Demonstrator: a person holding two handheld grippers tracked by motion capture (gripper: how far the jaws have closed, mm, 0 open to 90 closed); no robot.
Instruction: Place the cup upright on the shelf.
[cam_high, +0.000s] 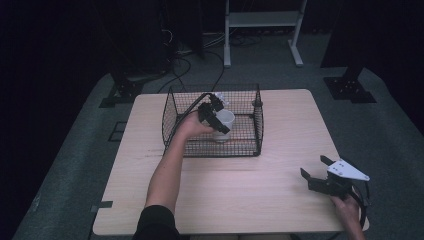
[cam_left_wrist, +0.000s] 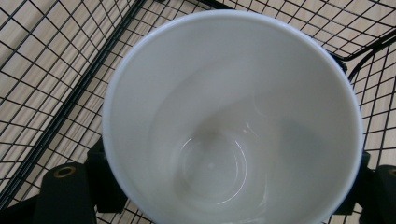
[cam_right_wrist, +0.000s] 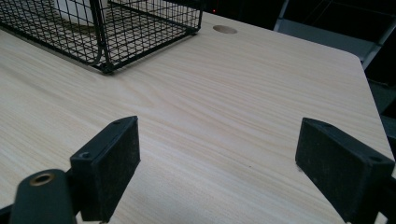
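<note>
Inside the wire basket, left gripper clasps an empty white cup.

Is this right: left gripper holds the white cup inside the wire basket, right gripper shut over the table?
Not quite. The right gripper is open, as the right gripper view shows. The left gripper does hold the white cup inside the wire basket.

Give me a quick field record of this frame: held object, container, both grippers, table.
held object: white cup, upright, empty inside
container: black wire basket, open top, on the table; cup is inside it
left gripper: reaching into the basket, jaws on either side of the cup, shut on it
right gripper: near the table's right front corner, jaws wide apart, nothing between them
table: light wood
</note>
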